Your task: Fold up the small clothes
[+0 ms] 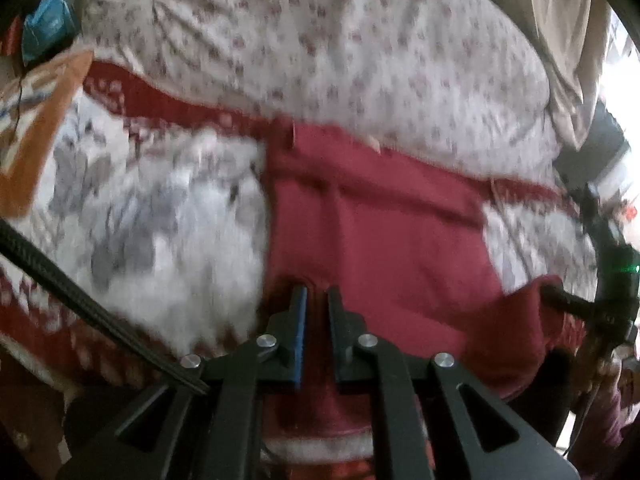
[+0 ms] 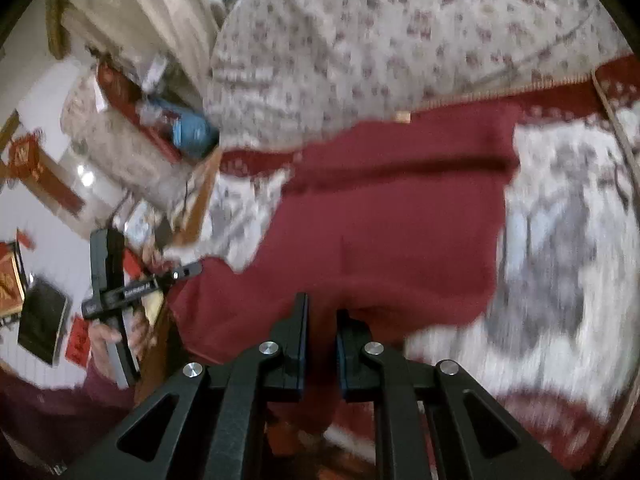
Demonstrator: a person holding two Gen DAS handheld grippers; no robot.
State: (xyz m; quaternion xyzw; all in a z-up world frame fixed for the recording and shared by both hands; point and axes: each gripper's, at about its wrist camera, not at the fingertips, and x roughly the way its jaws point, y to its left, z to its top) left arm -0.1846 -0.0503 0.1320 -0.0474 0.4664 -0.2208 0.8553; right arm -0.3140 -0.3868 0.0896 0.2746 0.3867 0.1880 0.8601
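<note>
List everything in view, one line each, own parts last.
garment: one, dark red, on the bed, near edge lifted by both grippers
blanket: one, white and grey with red border, under the garment
quilt: one, white with small reddish flowers, behind the garment
cushion: one, orange and white, left of the blanket
blue thing: one, beside the quilt, too blurred to name
left gripper: one, black, shut on the garment's near edge
right gripper: one, black, shut on the garment's near edge
hand: one, holding the left gripper
</note>
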